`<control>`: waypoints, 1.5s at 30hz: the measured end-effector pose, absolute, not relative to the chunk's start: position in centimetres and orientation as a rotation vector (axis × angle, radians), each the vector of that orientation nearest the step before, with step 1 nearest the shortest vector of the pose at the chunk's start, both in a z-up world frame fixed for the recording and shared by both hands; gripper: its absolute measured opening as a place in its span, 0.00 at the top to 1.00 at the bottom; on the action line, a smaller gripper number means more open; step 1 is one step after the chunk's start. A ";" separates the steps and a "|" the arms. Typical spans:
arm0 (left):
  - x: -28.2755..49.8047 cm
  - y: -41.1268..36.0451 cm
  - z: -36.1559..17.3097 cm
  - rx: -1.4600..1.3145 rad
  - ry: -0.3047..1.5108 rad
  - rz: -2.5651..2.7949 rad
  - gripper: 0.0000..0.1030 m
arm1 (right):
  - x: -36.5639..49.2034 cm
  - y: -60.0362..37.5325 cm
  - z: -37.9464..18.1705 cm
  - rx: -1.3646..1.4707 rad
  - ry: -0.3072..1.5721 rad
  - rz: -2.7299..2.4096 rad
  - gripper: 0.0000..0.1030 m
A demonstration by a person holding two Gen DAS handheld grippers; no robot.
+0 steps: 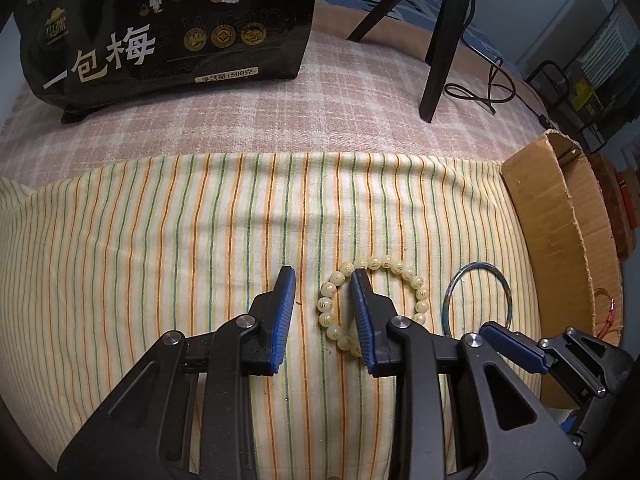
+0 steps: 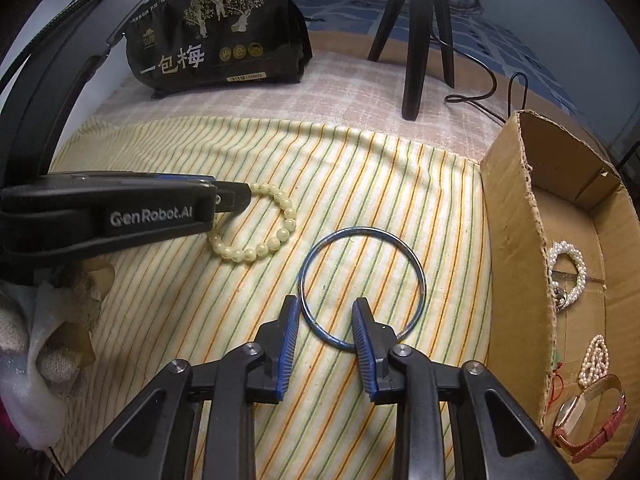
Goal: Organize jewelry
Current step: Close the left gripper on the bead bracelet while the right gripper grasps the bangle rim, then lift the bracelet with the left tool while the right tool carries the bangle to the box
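Observation:
A pale yellow bead bracelet [image 1: 404,271] lies on the striped cloth [image 1: 160,240]. My left gripper [image 1: 322,280] is open, its right finger inside the bead ring and its left finger outside, straddling the ring's left side. The bracelet also shows in the right wrist view [image 2: 276,236]. A thin blue bangle [image 2: 362,284] lies flat to its right; it also shows in the left wrist view [image 1: 478,300]. My right gripper [image 2: 325,308] is open, with its fingers straddling the bangle's near rim. A cardboard box [image 2: 516,264] at the right holds pearl bracelets [image 2: 568,276] and a red-strapped watch [image 2: 588,424].
A black snack bag [image 1: 168,28] stands at the back left. A black tripod [image 2: 416,40] and a cable [image 2: 484,92] stand at the back on the pink checked cover [image 1: 320,120]. A gloved hand [image 2: 48,320] shows at the left.

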State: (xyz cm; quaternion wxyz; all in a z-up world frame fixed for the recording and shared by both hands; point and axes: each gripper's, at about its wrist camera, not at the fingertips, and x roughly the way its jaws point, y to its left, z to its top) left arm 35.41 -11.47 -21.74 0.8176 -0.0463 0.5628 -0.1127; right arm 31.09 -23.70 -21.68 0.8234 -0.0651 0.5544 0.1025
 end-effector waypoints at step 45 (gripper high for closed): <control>30.9 -8.1 -15.0 -0.152 1.100 -0.198 0.95 | 27.5 -25.0 -14.7 0.029 1.049 0.290 0.99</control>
